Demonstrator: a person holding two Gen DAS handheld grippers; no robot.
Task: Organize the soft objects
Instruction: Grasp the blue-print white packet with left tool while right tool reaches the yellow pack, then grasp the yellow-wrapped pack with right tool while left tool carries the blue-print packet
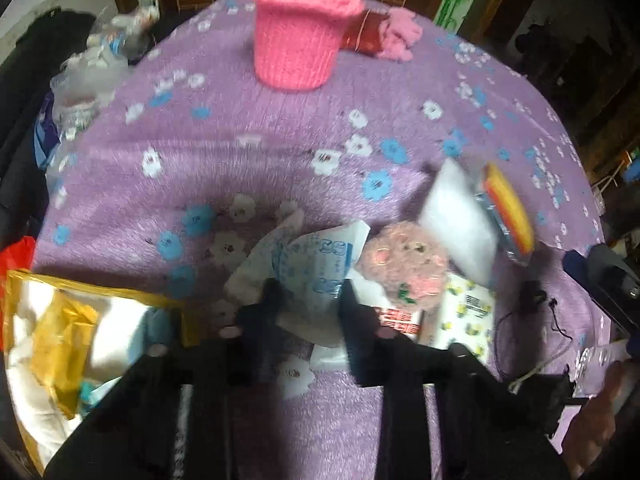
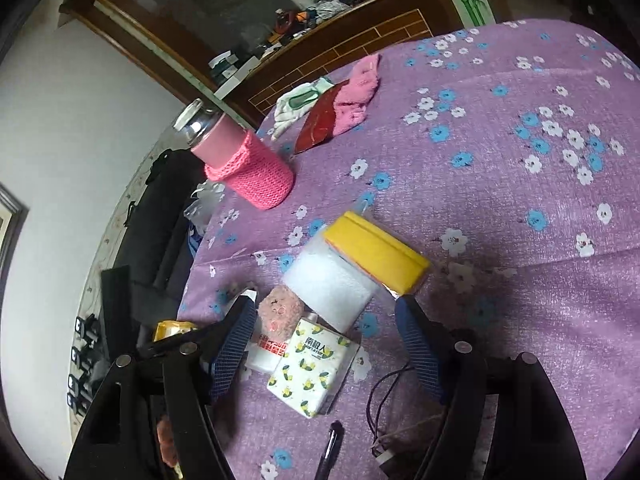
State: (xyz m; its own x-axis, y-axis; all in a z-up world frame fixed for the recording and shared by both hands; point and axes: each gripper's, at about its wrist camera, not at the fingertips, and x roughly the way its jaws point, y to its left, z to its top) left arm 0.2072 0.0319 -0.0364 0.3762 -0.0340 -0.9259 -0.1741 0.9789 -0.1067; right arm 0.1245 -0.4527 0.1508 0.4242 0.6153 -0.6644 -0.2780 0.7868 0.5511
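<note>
The left gripper (image 1: 306,300) pinches a blue-printed white wrapper (image 1: 316,264); the right gripper (image 2: 326,336) gapes above a tissue pack (image 2: 314,368) reading "南极人".

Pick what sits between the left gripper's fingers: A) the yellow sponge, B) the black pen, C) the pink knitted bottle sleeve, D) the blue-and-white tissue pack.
D: in the left wrist view, the left gripper has its fingers on either side of the crumpled blue-and-white tissue pack, beside the pink plush toy.
</note>
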